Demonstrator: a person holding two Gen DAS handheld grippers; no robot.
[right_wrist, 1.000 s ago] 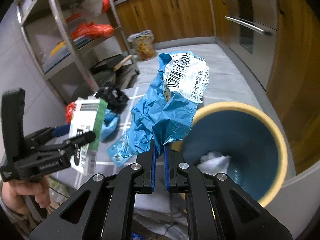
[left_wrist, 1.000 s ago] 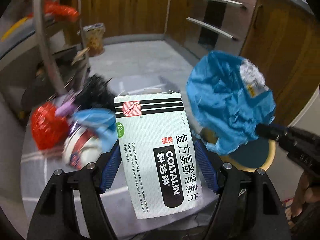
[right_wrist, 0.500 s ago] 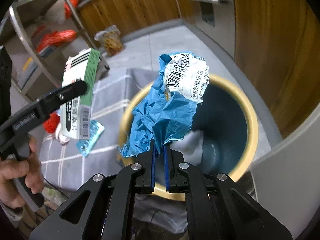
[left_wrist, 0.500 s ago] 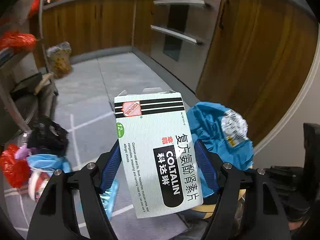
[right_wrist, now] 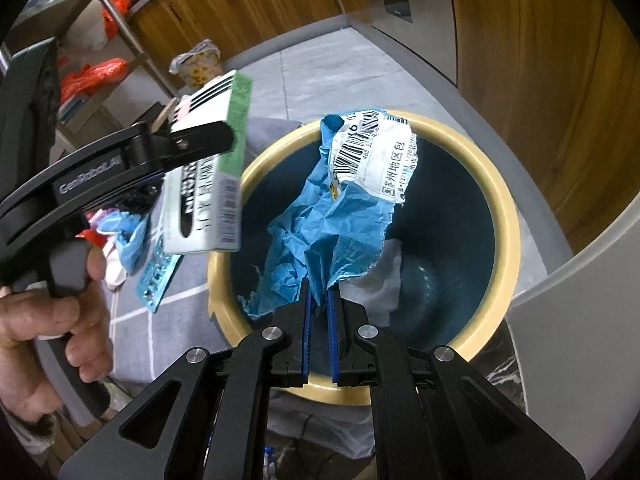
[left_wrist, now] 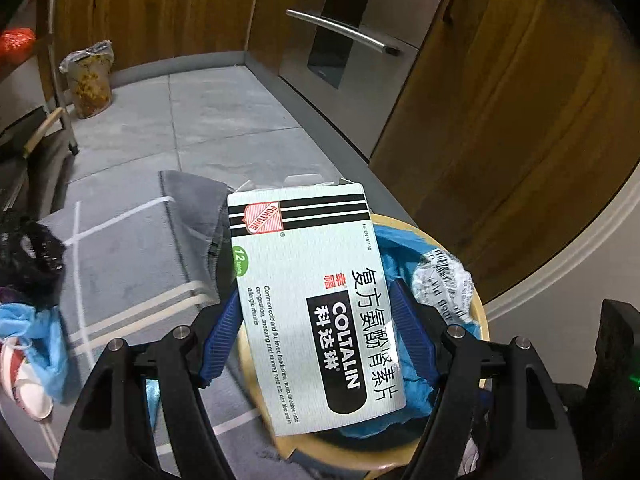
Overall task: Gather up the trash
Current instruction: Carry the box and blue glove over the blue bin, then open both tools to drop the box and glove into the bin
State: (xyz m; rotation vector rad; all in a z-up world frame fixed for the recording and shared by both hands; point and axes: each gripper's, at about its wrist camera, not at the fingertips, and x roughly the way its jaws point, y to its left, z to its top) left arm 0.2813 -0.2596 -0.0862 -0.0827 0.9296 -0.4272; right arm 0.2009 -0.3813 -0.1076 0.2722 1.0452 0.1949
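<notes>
Both grippers are swinging away from the litter pile toward the round blue bin with the cream rim (right_wrist: pixel 506 216), which is now filling each view. That is putting both loads about ready to drop.

Going left to right: the left gripper (left_wrist: pixel 316 334) is standing wide, clamping the white-and-green cardboard Coltalin medicine box (left_wrist: pixel 316 300) at the bin's near rim. The right gripper (right_wrist: pixel 319 300) is nearly closed, pinching the crumpled blue plastic mailer bag (right_wrist: pixel 320 236) over the mouth.

Only the right view is showing white paper already inside the bin, and a blister strip (right_wrist: pixel 158 276) on the grey rug (right_wrist: pixel 132 316).
</notes>
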